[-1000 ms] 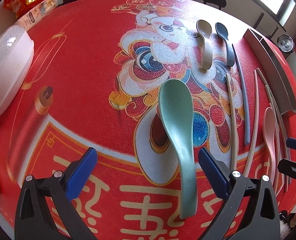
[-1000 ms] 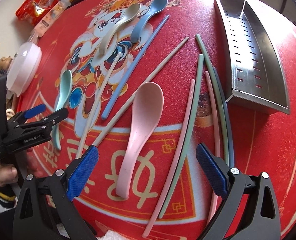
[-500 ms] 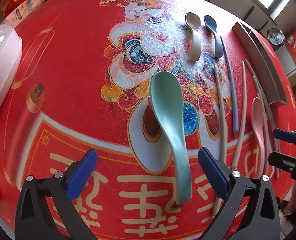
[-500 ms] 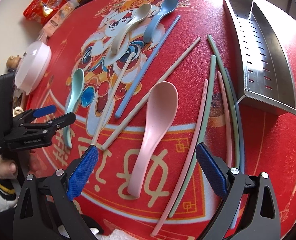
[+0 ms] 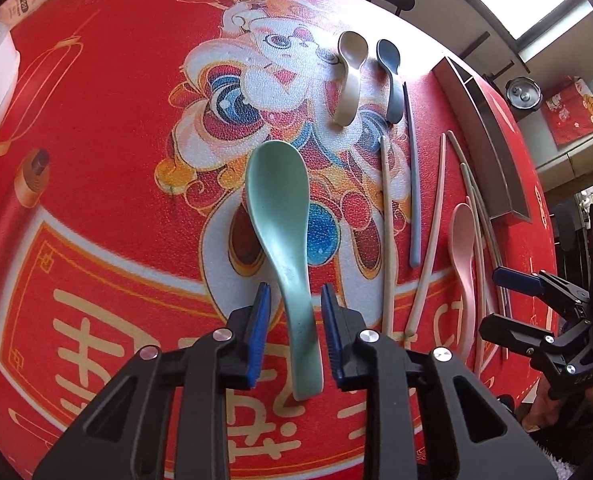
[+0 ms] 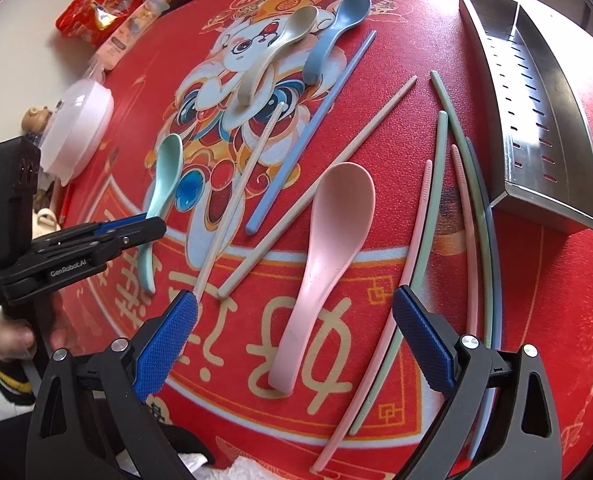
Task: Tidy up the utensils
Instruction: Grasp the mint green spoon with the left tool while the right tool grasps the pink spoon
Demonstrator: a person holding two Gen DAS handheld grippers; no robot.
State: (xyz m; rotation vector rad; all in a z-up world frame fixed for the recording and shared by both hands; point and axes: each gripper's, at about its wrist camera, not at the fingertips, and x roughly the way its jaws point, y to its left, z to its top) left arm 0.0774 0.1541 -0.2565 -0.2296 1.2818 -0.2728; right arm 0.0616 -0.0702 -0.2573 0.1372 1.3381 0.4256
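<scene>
A green spoon (image 5: 276, 200) lies bowl-up on the red printed mat (image 5: 116, 140). My left gripper (image 5: 292, 292) straddles its handle. The jaws are closing, and slivers of mat still show between the pads and the handle. The right wrist view shows the same spoon (image 6: 166, 168) under the left gripper (image 6: 156, 226). My right gripper (image 6: 294, 300) stands wide open over the handle of a pink spoon (image 6: 336, 220), apart from it. A beige spoon (image 5: 350, 76) and a blue-grey spoon (image 5: 390, 76) lie farther off.
Several chopsticks (image 6: 440, 200) in pink, green, blue and beige lie loose between the spoons and a steel slotted tray (image 6: 536, 100) at the right. A white lidded dish (image 6: 80, 120) and snack packets (image 6: 92, 12) sit along the mat's left edge.
The left jaws have swung in from wide open to close on either side of the green spoon's handle, and the left gripper has tipped over it. The right gripper has kept still and open.
</scene>
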